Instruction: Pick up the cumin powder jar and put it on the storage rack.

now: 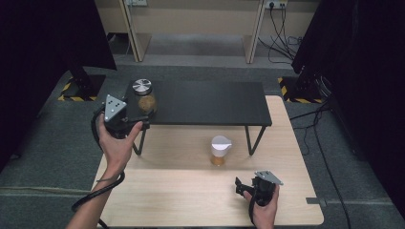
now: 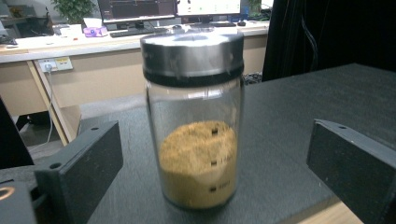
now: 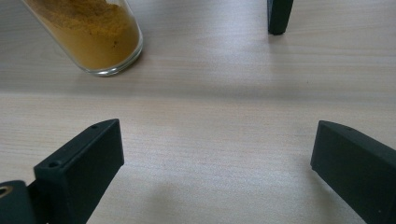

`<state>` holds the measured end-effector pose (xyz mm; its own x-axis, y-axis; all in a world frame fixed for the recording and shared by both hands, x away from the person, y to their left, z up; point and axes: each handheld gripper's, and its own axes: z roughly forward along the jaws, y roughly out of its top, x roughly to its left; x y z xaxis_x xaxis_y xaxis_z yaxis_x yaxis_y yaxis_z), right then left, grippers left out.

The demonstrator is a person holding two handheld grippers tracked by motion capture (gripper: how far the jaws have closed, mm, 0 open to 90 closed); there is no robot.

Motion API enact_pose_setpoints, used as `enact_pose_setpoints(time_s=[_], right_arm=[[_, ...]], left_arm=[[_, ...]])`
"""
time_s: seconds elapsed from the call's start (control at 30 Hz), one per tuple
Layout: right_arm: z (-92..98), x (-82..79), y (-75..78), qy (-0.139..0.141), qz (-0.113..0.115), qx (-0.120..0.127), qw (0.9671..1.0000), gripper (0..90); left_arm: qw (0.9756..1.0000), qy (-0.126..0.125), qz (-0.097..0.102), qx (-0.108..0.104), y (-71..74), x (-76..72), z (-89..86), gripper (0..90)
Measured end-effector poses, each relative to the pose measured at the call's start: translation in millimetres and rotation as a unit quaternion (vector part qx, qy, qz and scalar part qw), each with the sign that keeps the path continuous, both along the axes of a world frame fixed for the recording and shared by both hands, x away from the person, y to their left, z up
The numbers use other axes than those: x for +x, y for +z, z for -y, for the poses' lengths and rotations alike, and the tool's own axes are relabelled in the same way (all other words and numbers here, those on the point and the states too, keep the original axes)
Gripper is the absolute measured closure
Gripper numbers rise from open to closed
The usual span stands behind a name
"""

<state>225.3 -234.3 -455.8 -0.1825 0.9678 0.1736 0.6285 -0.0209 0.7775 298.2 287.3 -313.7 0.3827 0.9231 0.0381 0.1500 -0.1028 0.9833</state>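
Jar (image 2: 194, 116) stands on the black shelf (image 1: 210, 102), upper left of the high view. Left gripper (image 1: 136, 114) jaws wide, jar between them untouched. Right gripper (image 1: 241, 185) open, empty. Glass: slick, breakable (half-full, moderate weight), so grip mid-body below the lid (image 2: 192, 53).

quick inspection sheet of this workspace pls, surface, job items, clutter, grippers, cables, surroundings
surface: light wood table with a black shelf standing on its far half
job's things: glass jar with a metal lid, part full of brown powder, upright on the shelf's left end; white-lidded cup of orange-brown powder on the table by the shelf's front
clutter: nothing seen
grippers: left gripper open, jaws either side of the jar, not touching; right gripper open, low over the table, nothing between its jaws
cables: one trails from the left gripper off the table's left edge; loose cables on the floor, far right
surroundings: grey carpet, desks, black curtains at both sides
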Motion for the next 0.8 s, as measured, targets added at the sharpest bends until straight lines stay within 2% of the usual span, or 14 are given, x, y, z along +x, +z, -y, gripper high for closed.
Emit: enact_pose_setpoints(time_s=[0.5,0.8], right_arm=[[0.0,0.0,0.0,0.000,0.000,0.000,1.0000,2.6],[-0.2,0.2,0.3,0.000,-0.001,-0.001,1.0000,2.6]], left_arm=[[0.9998,0.001,0.018,0.013,-15.1,-25.0,-2.1,0.4],[0.9996,-0.006,0.024,0.015,-30.9,-38.6,-1.0,0.8]])
